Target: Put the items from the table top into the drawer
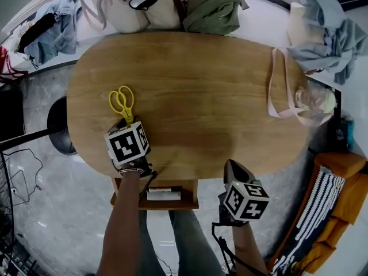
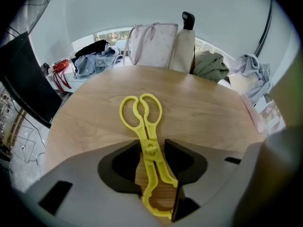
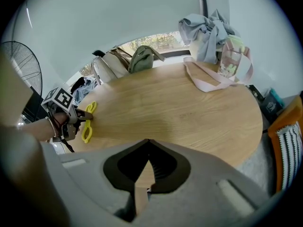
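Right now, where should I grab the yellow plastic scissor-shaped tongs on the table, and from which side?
Grip the yellow plastic scissor-shaped tongs at the slim pivot in the middle, coming from above at the near edge of the oval wooden table. They lie flat; the loops are wide and the arms splay, so probably only the middle fits. The left hand-held gripper straddles that spot.

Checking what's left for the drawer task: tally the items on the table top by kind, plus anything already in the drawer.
Yellow scissor-style tongs: 1
Clear bottle with pink strap: 1
White object in the drawer: 1
Total: 3 (2 on the table top, 1 in the drawer)
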